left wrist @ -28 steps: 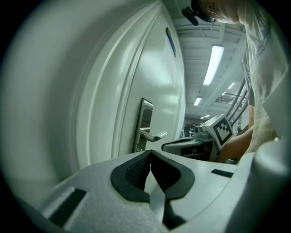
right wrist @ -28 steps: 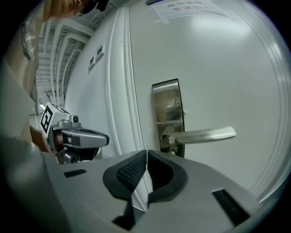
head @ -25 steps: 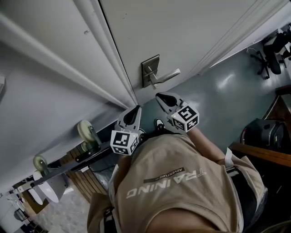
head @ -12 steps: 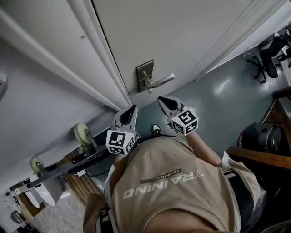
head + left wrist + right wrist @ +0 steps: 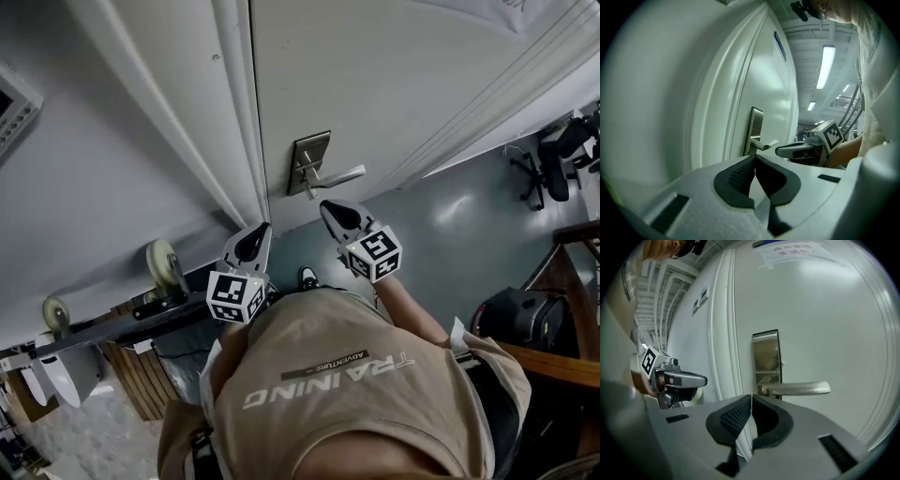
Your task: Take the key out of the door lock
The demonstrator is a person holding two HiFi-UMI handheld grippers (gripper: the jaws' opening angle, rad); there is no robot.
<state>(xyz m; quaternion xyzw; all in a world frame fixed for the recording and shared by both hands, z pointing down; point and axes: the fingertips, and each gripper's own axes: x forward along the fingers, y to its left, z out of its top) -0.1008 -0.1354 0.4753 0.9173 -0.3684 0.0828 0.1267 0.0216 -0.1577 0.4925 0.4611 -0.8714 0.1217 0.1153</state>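
The left gripper has its jaws pressed together with nothing between them; its own view shows the dark pads meeting at a thin seam. The right gripper is pressed together and empty in the same way. Both point at a pale door, the left one near the door frame, the right one just below the lever handle without touching it.

The metal lock plate sits on the door just right of the frame, with the lever reaching out to the right. The key cannot be made out in any view. From the head view the plate is small and seen at a slant. In the right gripper view the plate shows above the lever handle, but the part below the lever is hidden behind the gripper's own body. In the left gripper view the plate is seen edge-on.

A paper notice at the top of the door is cut off and unreadable. The person's tan shirt fills the near foreground above a grey floor. An office chair at the far right is partly out of frame.
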